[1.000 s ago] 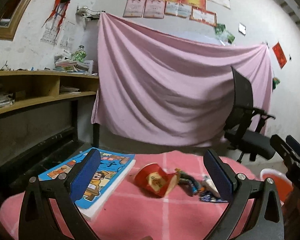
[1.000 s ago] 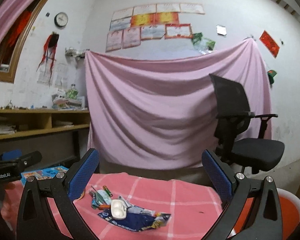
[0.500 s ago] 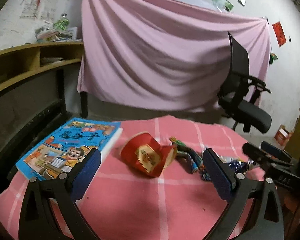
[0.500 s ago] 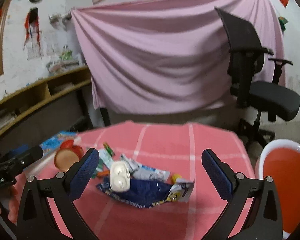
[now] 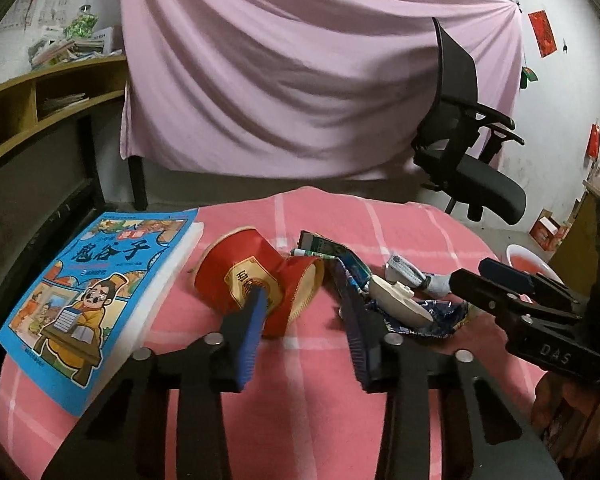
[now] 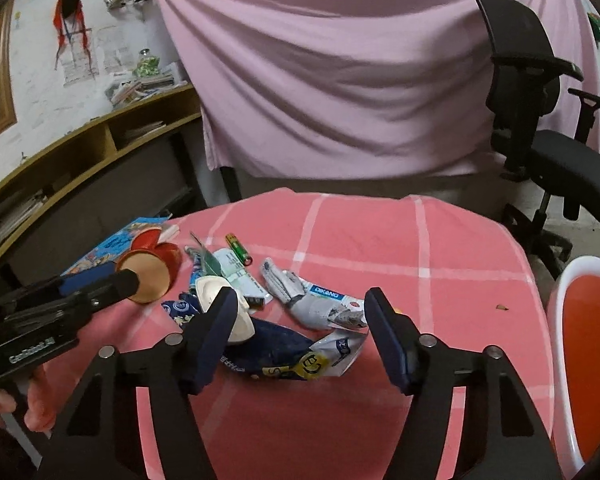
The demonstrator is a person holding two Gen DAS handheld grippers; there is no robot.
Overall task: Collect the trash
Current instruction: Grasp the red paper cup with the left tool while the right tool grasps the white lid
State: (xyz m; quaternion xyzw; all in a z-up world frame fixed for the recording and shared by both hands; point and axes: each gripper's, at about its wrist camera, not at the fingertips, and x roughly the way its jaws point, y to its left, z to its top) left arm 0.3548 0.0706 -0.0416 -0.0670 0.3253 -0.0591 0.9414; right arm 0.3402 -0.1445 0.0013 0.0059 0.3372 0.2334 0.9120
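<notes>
Your left tongs (image 5: pixel 306 312) are closing around the crushed red paper cup (image 5: pixel 256 276); one blue pad touches its printed side, but you cannot yet call it a grip. Your right tongs (image 6: pixel 300 324) are closing too, their jaws standing apart over the dark blue foil wrapper (image 6: pixel 284 354) with nothing pinched. The collecting has barely begun: all the trash still lies heaped mid-table on the pink checked cloth (image 6: pixel 380 240). It includes a cream plastic shell (image 6: pixel 220 300), a crumpled grey-white packet (image 6: pixel 320 308), a green battery (image 6: pixel 239 249) and a paper slip (image 6: pixel 240 280). The white tub with its orange inside (image 6: pixel 588 340), just off the table's right edge, shows nothing in it. A glossy blue picture book (image 5: pixel 88 304) lies flat beside the cup, likely not trash.
</notes>
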